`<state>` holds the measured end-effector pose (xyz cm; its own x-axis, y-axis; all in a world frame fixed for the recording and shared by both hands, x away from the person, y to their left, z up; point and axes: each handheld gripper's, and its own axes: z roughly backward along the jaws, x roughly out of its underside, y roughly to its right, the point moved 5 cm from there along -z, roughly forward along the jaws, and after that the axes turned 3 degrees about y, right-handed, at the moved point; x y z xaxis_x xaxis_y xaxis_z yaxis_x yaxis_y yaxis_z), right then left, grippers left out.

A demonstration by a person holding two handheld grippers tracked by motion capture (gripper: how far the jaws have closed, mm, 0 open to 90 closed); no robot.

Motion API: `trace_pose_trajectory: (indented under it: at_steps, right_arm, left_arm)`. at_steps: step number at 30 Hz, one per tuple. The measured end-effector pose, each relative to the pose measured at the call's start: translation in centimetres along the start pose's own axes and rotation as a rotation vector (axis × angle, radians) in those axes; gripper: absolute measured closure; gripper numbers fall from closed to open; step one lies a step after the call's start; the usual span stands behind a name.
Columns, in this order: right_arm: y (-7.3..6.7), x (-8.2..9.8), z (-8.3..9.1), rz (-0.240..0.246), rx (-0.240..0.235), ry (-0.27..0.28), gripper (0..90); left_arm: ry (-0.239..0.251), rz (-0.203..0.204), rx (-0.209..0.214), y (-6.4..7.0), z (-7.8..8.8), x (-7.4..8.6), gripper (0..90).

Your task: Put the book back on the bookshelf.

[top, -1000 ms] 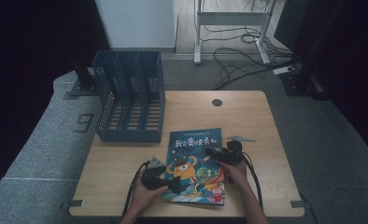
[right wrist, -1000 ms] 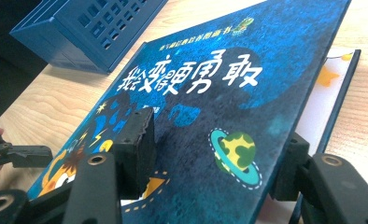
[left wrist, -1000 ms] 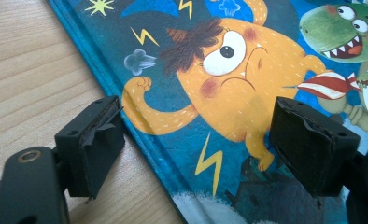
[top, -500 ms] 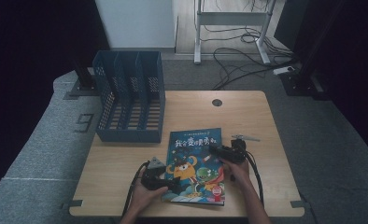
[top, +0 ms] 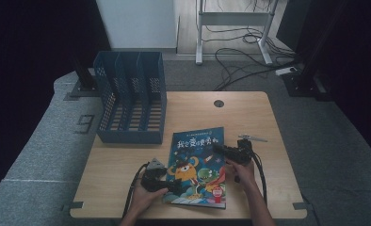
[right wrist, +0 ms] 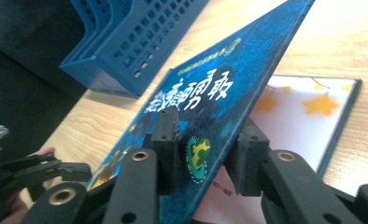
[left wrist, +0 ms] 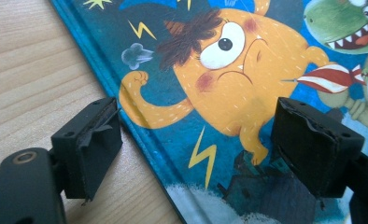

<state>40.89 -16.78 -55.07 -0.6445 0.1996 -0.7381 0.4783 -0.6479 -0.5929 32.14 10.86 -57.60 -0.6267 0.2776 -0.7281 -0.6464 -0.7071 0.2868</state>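
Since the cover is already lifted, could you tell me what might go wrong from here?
The right gripper, whose jaws have just been closing, pinches only the book's front cover, near its edge, so the cover might slip out, or bend or crease if lifted further. The left gripper is open, one jaw over the table and one over the book, so nothing visibly pins the book; it could slide or lift with the cover.

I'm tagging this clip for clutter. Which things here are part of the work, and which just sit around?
In use:
- picture book, front cover lifted
- right gripper, jaws just closing on the cover's edge
- left gripper, open over the book's spine edge

Lying about:
- blue file rack
- cables on the floor
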Motion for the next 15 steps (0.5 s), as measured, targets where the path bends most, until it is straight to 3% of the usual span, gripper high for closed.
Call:
trace_pose_trajectory:
  at_steps: [9,15]
  right_arm:
    - [-0.2,-0.4,0.6,0.004,-0.015,0.019,70.2]
    - [0.6,-0.9,1.7,-0.023,0.021,0.056,71.3]
  left_arm:
    - [0.0,-0.021,0.011,0.6,0.1,0.0,16.4]
    - [-0.028,-0.055,0.035,1.7,-0.3,0.2,15.8]
